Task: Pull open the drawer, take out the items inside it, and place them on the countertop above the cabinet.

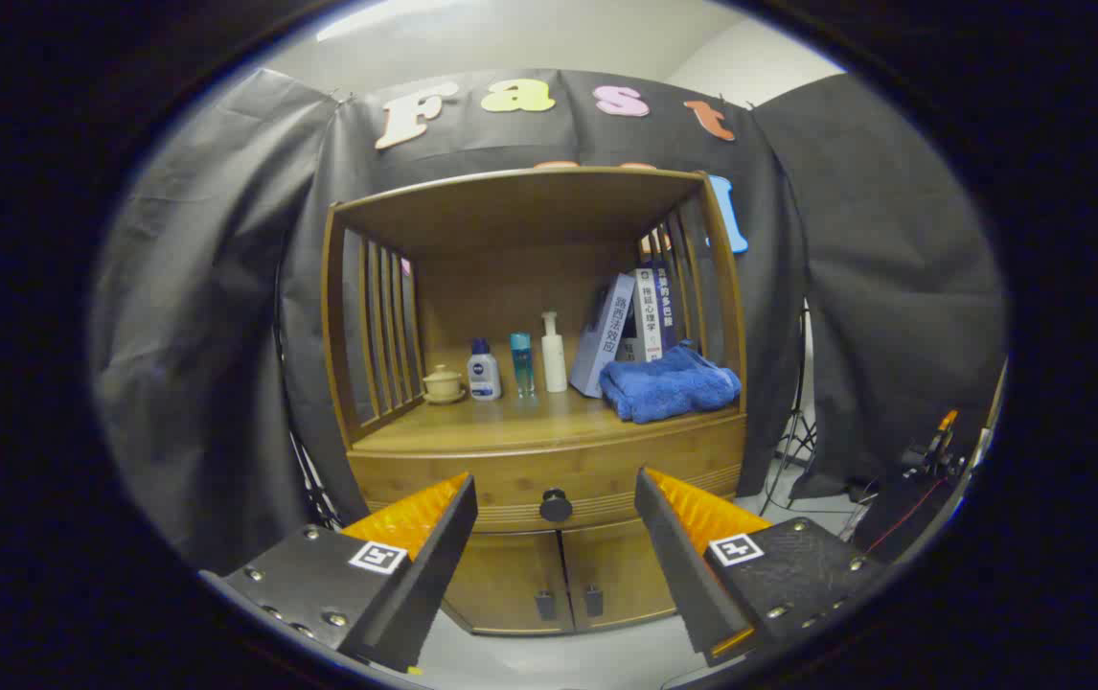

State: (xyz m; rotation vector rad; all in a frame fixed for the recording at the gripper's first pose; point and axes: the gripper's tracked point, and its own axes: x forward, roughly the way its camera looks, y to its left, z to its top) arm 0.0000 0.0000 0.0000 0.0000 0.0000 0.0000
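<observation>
Jaws spread wide, gripper (556, 537) short of drawer (549, 474), knob (556, 505) between fingers (434, 537). Drawer closed. On countertop (511, 422): cup (442, 384), bottles (484, 370), books (640, 321), towel (669, 381).

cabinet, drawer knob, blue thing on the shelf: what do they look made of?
Cabinet: looks like bamboo or light wood with a smooth satin finish; fine grain lines and warm honey tone.
Drawer knob: dark, round, slightly glossy; plastic or metal, can't tell.
Blue towel: soft fabric, likely terry; folded, fuzzy matte surface.
Gripper is open, fingers apart, with the knob ahead between them and not touched.
</observation>
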